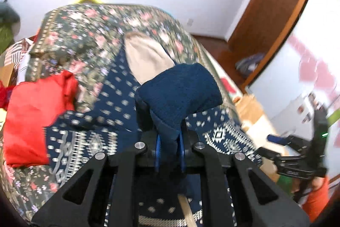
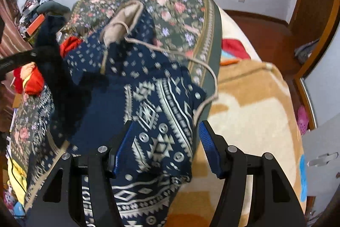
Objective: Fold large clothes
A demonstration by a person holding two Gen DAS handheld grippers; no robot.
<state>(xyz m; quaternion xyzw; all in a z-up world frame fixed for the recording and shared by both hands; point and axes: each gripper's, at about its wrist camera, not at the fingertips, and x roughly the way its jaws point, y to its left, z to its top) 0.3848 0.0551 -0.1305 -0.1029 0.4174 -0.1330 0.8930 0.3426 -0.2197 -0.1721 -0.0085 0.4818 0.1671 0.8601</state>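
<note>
A navy hoodie (image 2: 153,120) with white geometric patterns lies spread on the bed, its beige-lined hood (image 1: 146,59) and drawstring (image 2: 191,59) toward the far end. My left gripper (image 1: 170,148) is shut on the hoodie's dark blue ribbed cuff (image 1: 180,95), which bulges above the blue pads and is lifted off the bed. In the right wrist view that sleeve (image 2: 53,39) hangs dark at the left. My right gripper (image 2: 166,142) stands open just above the hoodie's patterned body near its edge, with nothing pinched; it also shows at the right edge as the right gripper (image 1: 297,148).
The floral bedspread (image 1: 85,35) covers the bed, with a tan and cream blanket (image 2: 255,110) to the right. A red garment (image 1: 36,116) lies left of the hoodie. Clutter (image 2: 31,14) piles up at the far left. A wooden door frame (image 1: 276,3) stands at right.
</note>
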